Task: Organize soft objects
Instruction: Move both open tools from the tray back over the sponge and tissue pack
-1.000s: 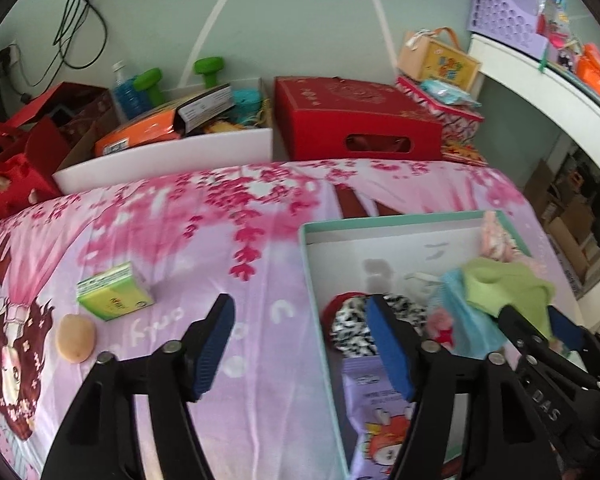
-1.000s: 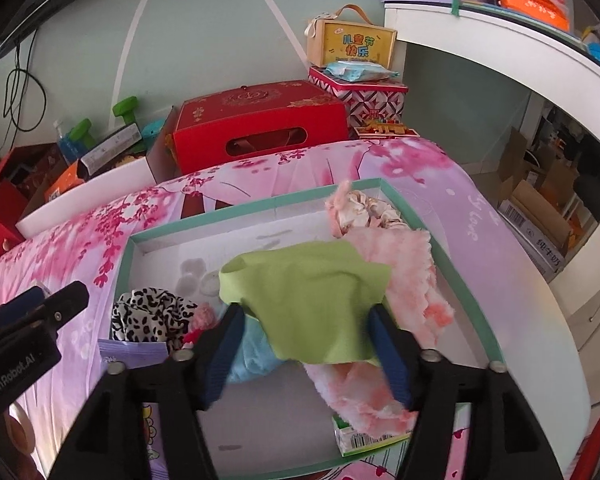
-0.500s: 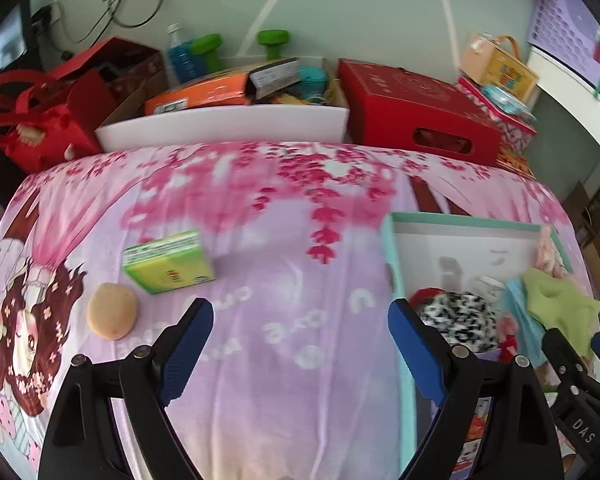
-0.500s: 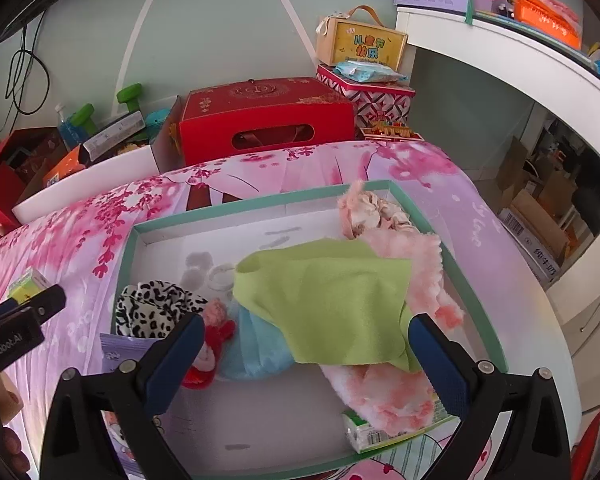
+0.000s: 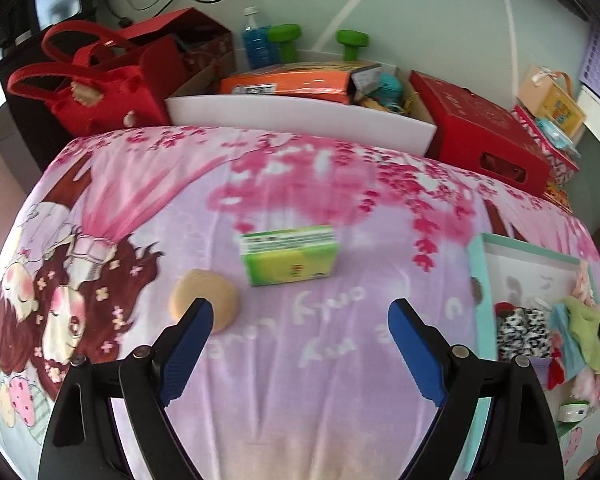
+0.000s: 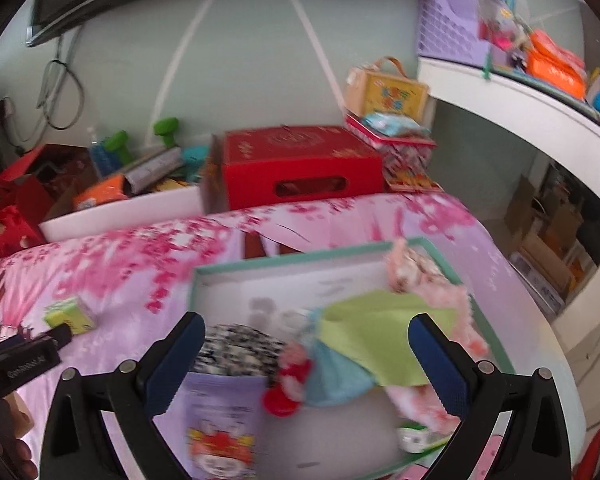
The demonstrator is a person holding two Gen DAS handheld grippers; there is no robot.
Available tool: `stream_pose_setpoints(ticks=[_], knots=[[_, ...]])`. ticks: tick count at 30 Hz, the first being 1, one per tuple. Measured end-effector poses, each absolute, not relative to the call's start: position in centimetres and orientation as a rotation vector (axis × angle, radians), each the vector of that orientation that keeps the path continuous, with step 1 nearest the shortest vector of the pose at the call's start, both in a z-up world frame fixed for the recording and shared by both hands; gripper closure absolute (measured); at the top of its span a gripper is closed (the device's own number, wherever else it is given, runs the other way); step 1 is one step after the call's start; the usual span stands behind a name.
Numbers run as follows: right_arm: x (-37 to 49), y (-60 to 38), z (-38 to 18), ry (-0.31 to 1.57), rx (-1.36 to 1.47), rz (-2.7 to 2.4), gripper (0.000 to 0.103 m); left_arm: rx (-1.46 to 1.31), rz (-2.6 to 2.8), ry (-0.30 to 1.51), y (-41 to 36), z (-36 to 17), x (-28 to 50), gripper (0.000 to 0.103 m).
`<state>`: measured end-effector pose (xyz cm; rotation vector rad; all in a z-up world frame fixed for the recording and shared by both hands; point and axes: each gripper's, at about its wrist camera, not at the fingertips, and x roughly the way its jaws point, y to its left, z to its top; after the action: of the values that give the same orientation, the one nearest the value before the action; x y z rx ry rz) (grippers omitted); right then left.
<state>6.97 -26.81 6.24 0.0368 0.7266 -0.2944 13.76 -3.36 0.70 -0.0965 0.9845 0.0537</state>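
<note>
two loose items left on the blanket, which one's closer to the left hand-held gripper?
The round tan sponge, just past the left hand-held gripper's left fingertip. The green tissue pack lies farther up the blanket.

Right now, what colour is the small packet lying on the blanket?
Green and yellow; the packet shows best in the left wrist view.

Pale lettering is printed on the blanket [image 5: 332, 344], near its front edge between the left gripper's [image 5: 300, 344] fingers; it reads mirrored or upside down, and only scraps like "only" can be guessed. The green pack [image 5: 288, 258] carries small print too blurred to read. The yellow case [image 6: 388, 92] beyond the blanket's far right corner shows coloured characters, also unreadable.
</note>
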Motion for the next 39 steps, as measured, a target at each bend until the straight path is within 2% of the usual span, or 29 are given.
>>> stream_pose_setpoints(ticks=[9, 39], knots=[[8.2, -20.8, 5.9, 0.708, -0.031, -0.157, 0.000, -0.127, 0.134, 0.987, 1.3, 0.6, 13.5, 0.013], [10.7, -10.7, 1.6, 0.810, -0.009, 0.112, 0.000, -0.251, 0.334, 0.994, 13.2, -0.1, 9.3, 0.013]])
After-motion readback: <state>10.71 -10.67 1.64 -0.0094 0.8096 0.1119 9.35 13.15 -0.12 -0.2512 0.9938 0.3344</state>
